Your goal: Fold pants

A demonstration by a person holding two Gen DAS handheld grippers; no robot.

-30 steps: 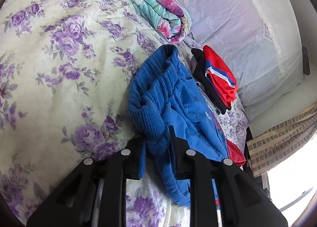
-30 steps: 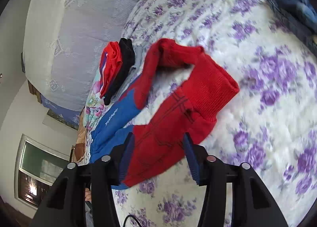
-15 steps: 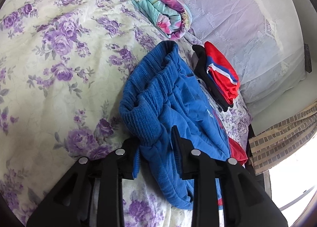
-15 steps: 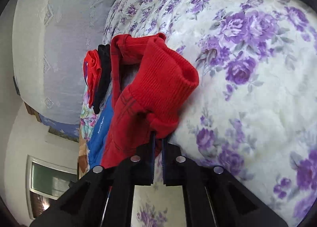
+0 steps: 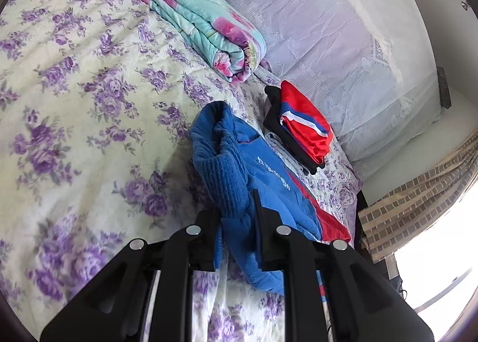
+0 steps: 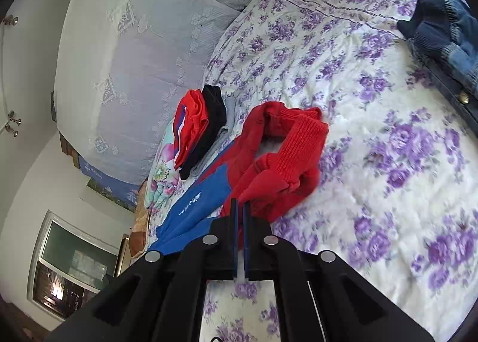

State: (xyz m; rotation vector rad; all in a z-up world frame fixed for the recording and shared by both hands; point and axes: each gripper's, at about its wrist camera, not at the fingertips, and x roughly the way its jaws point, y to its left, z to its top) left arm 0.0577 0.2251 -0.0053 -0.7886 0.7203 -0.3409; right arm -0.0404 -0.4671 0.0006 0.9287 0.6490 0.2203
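Blue-and-red pants (image 5: 269, 180) lie bunched on the floral bedspread (image 5: 89, 103); ribbed cuffs raised.

A bed (image 5: 74, 97) fills most of both views, covered by a cream spread with purple flowers. A pale lace cover (image 5: 343, 43) drapes the headboard behind it. The walls (image 6: 30, 52) are white. A checked curtain (image 5: 418, 201) hangs beside a bright window (image 5: 442, 276) in the left view. A framed, darker window (image 6: 68, 267) shows in the right view, under daylight.
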